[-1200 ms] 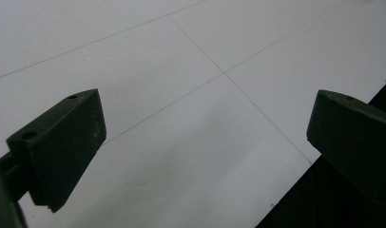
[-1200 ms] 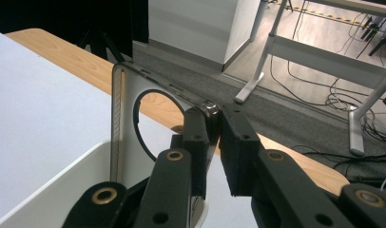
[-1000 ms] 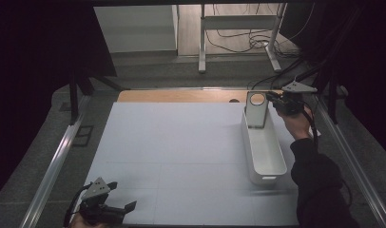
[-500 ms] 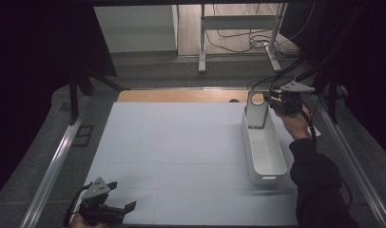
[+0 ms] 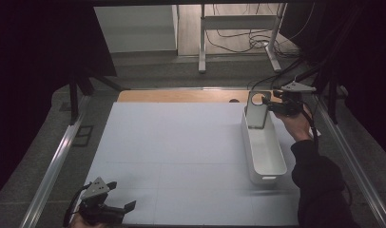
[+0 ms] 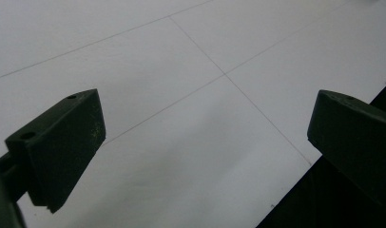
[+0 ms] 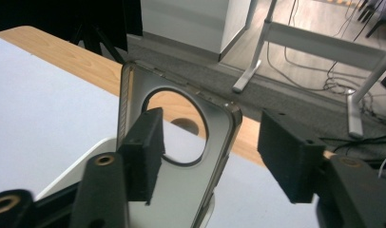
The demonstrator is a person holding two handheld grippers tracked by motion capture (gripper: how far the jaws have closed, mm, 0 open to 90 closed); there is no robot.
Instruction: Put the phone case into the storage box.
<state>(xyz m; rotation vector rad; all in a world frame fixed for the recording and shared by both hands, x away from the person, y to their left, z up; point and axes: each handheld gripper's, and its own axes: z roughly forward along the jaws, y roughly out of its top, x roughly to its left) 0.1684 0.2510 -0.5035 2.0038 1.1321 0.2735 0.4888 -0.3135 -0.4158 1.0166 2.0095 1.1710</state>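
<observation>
Lower left of the high view: your left gripper [image 5: 119,205] sits over the near edge of the white table mat [image 5: 181,156], claw spread wide with nothing between the jaws. Right of centre, the white bin [image 5: 265,152] runs lengthwise away from you. At its far end, upper right, the phone case [image 5: 256,110] stands upright in the bin. Your right gripper [image 5: 272,105] is at the case; its claw has just been opening, the case between the jaws, far pad clear of it.

Phone case [image 5: 256,110] upright at far end of white bin [image 5: 265,154]; right hand-held gripper [image 5: 276,107] just beside it, jaws just opening.
</observation>
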